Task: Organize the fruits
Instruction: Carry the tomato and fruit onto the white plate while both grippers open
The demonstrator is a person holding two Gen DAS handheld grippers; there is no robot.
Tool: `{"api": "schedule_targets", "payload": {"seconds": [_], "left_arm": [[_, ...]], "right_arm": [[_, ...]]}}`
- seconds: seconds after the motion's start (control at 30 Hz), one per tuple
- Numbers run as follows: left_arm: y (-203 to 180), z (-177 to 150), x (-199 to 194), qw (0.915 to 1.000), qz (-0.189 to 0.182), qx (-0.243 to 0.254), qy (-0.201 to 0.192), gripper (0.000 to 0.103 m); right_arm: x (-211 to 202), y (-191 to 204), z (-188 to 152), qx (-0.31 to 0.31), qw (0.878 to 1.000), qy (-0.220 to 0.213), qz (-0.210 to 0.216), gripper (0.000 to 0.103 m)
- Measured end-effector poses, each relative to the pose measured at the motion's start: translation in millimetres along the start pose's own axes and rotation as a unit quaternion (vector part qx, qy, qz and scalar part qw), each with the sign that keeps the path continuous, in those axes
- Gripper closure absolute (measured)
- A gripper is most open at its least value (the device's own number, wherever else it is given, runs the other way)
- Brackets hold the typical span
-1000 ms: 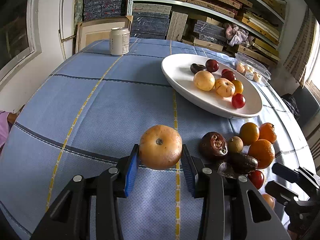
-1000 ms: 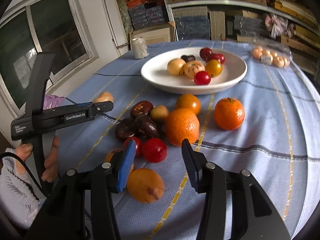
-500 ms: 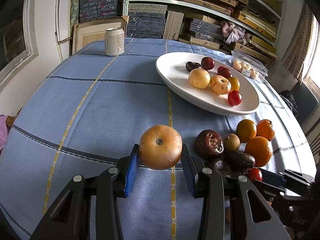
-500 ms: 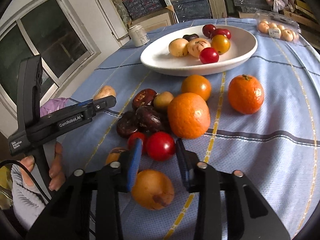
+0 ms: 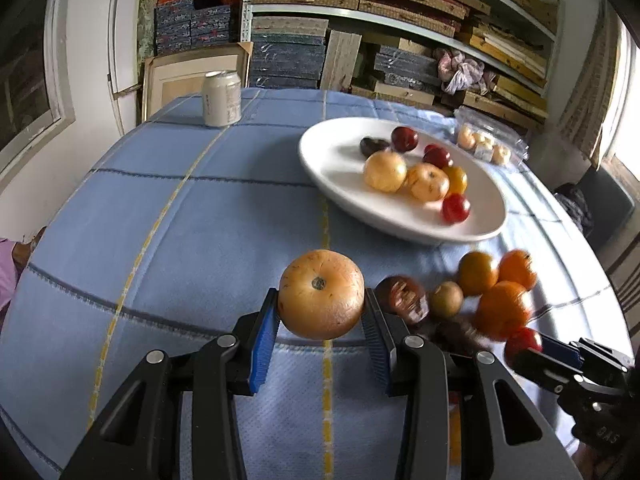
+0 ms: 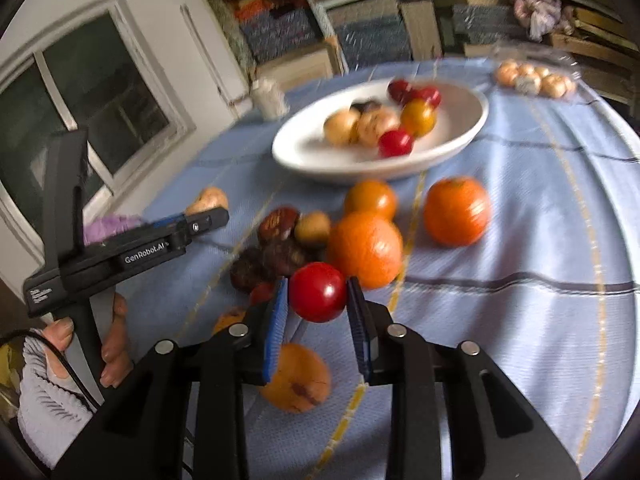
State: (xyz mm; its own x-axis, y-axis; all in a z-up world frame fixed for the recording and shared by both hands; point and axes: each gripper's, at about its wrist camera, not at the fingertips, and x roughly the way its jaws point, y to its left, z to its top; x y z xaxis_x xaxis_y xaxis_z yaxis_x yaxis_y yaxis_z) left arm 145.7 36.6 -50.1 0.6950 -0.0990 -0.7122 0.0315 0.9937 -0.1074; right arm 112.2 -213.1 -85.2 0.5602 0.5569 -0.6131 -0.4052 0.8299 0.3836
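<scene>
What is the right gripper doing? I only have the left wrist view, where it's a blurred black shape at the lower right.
Observer: The right gripper is shut on a red tomato.
Operator: Anything underneath it?
Observer: A yellow-orange fruit lies on the blue tablecloth, partly hidden by the fingers.
Operator: Who holds the left gripper?
Observer: A hand in a grey sleeve grips its handle.
</scene>
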Motion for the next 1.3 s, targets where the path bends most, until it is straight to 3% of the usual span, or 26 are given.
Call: {"api": "schedule_targets", "payload": {"seconds": [0.13, 0.27, 0.53, 0.73, 0.77, 0.83, 0.97, 1.1, 1.3], "left_arm": [[-22.0, 26.0, -8.2, 0.9992, 0.006, 0.033, -0.022, 0.062], [-38.3, 50.5, -1.1, 0.9986, -0.007, 0.040, -0.034, 0.062], [-35.1, 69.2, 54.2, 0.9998, -0.019, -0.006, -0.003, 0.062], [-35.8, 68.9, 67.5, 0.9999, -0.014, 0.008, -0.003, 0.062], [-36.4, 69.7, 68.5, 0.9998, -0.021, 0.005, -0.001, 0.062], [-38.3, 69.4, 70.8, 0.9998, -0.019, 0.008, -0.002, 0.062], [-40.5, 68.6, 68.7, 0.9997, -0.008, 0.020, -0.013, 0.061], [-36.4, 68.8, 59.2, 0.9996, -0.005, 0.017, -0.023, 0.045], [-30.0, 51.8, 33.2, 0.9994, -0.015, 0.022, -0.021, 0.045]], "right_arm": [[-24.0, -12.2, 15.3, 0.007, 0.998, -0.057, -0.034, 0.074], [-29.6, -13.8, 46.1, -0.015, 0.993, -0.087, -0.079, 0.074], [16.4, -29.5, 91.9, -0.020, 0.988, -0.099, -0.116, 0.074], [41.2, -30.8, 97.0, -0.045, 0.985, -0.102, -0.133, 0.072], [42.3, -31.0, 96.9, -0.048, 0.984, -0.107, -0.134, 0.069], [42.8, -30.6, 96.3, -0.052, 0.983, -0.111, -0.136, 0.045], [32.5, -27.7, 94.8, -0.061, 0.980, -0.129, -0.139, 0.045], [12.4, -25.8, 92.2, -0.059, 0.976, -0.154, -0.141, 0.044], [-4.8, -25.8, 78.9, -0.047, 0.978, -0.156, -0.133, 0.044]]}}
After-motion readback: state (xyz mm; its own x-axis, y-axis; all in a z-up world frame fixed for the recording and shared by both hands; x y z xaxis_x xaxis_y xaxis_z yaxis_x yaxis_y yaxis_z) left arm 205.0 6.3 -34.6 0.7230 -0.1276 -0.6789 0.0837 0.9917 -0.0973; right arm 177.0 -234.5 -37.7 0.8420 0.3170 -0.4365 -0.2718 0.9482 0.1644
